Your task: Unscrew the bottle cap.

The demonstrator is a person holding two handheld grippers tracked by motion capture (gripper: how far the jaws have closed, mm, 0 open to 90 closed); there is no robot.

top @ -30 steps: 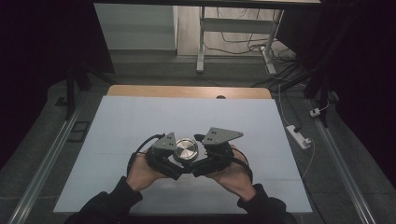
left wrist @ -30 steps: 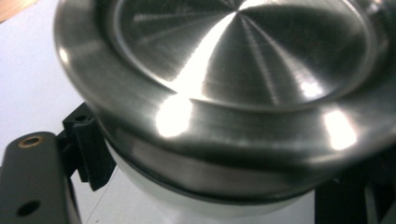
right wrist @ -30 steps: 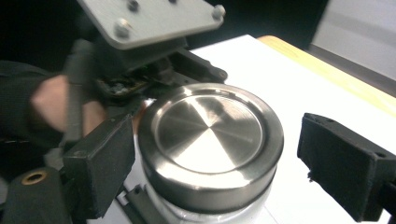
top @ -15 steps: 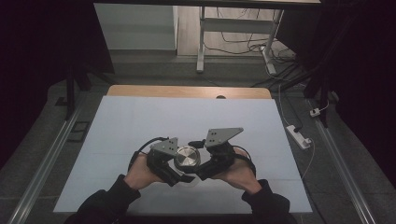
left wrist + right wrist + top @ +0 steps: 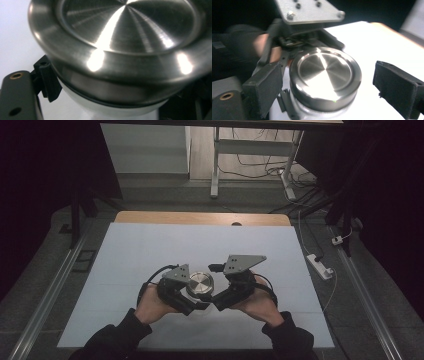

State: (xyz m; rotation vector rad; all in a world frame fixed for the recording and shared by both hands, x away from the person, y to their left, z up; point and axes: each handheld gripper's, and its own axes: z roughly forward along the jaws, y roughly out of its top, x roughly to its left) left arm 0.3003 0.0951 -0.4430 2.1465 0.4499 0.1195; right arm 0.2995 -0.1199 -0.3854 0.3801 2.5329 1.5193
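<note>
Reopened around the steel lid [image 5: 325, 75], right hand-held gripper [image 5: 332, 86] stands wide; left hand-held gripper [image 5: 192, 302] clamps the jar [image 5: 110, 105].

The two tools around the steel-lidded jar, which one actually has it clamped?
The left tool: its jaws are shut on the jar below the lid. The right tool straddles the lid with gaps on both sides.

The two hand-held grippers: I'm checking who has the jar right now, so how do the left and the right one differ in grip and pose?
The left hand-held gripper is shut on the jar below its steel lid; the right hand-held gripper stands open, its pads clear of the lid, jaws having just been opening. The left comes in from the jar's left, the right from its right. Both carry a grey three-cornered plate and meet at the jar.
</note>
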